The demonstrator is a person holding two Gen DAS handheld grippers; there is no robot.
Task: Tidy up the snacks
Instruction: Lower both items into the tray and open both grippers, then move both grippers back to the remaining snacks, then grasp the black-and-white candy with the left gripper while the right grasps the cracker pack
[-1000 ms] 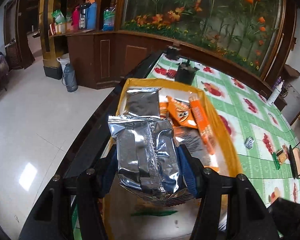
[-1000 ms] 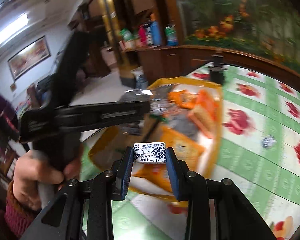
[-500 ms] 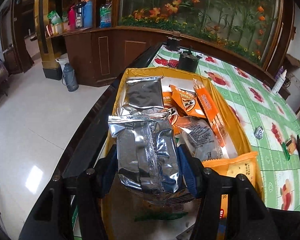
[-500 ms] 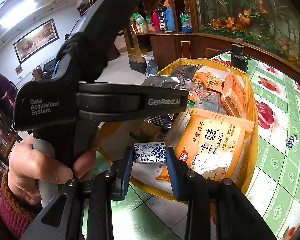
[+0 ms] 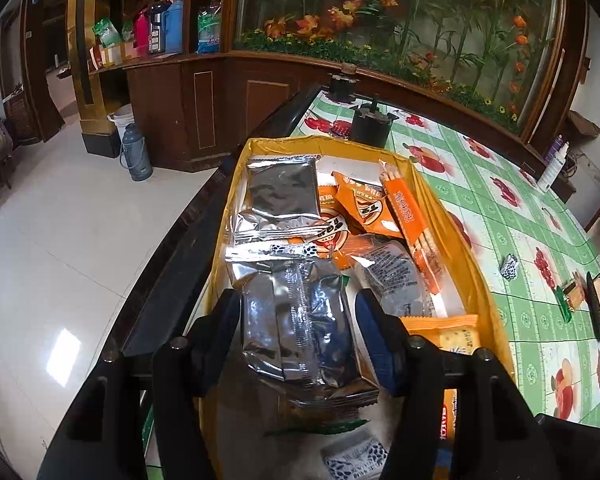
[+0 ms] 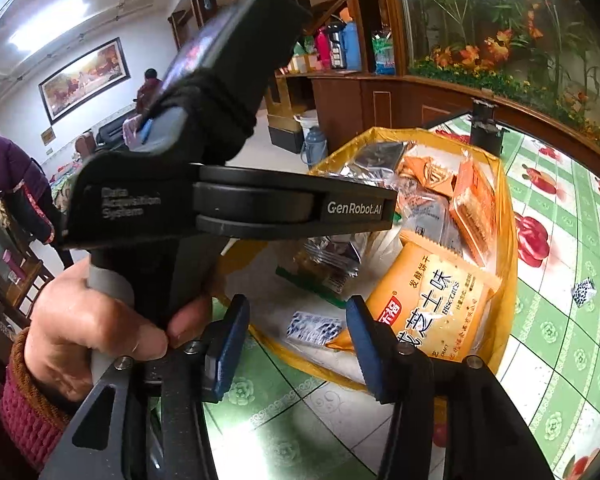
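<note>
Right gripper (image 6: 296, 338) jaws just opened and now empty, small spotted candy (image 6: 314, 328) dropped from them into the yellow bin (image 6: 504, 280) at lower centre, one more snack sorted; left gripper (image 5: 296, 328) apparently clamping silver packet (image 5: 300, 320) mid-frame.

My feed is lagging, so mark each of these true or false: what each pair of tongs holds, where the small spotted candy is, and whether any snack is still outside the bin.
1. The left tongs grip a silver packet. True.
2. The right tongs hold the spotted candy. False: their jaws have just been opening, and the candy lies loose in the yellow bin.
3. The bin holds only silver packets. False: it also holds orange ones, including a biscuit pack.
4. One more spotted candy lies on the tablecloth outside the bin. True.
</note>
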